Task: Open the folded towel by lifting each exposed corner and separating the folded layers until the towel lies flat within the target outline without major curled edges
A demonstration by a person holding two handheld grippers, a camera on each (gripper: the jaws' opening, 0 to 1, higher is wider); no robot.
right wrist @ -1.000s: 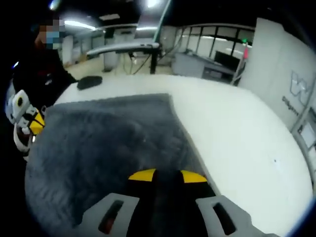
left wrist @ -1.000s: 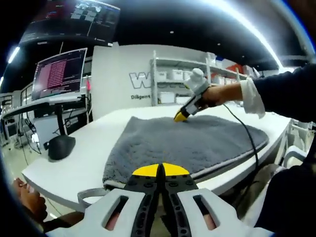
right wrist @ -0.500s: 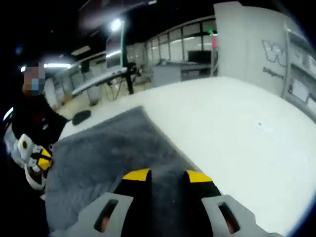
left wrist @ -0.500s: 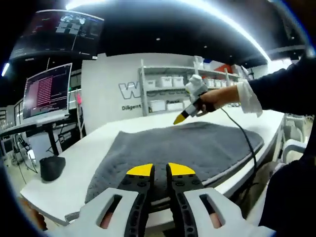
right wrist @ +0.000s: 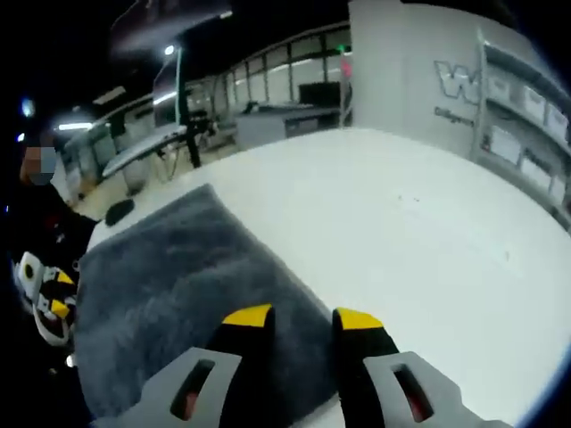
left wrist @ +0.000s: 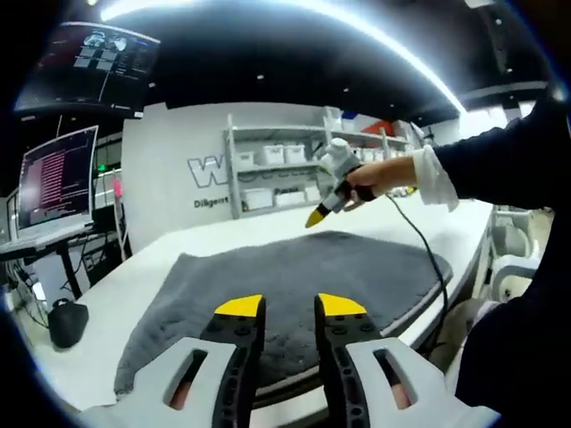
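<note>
The grey towel lies spread out on the white table, its near edge close to the table's front edge. My left gripper hovers above that near edge, open, nothing between its yellow tips. In the left gripper view a hand holds my right gripper in the air over the towel's far edge. In the right gripper view my right gripper is open and empty above a corner of the towel. The left gripper appears at that towel's far left side.
The bare white table stretches wide to the right of the towel. A black mouse-like object sits at the table's left end, with a monitor behind. Shelves with white bins stand beyond. A black cable hangs from the right gripper.
My left gripper went from shut to open. The right gripper's jaws spread wider. Both have risen off the towel, which now lies lower in both views.
</note>
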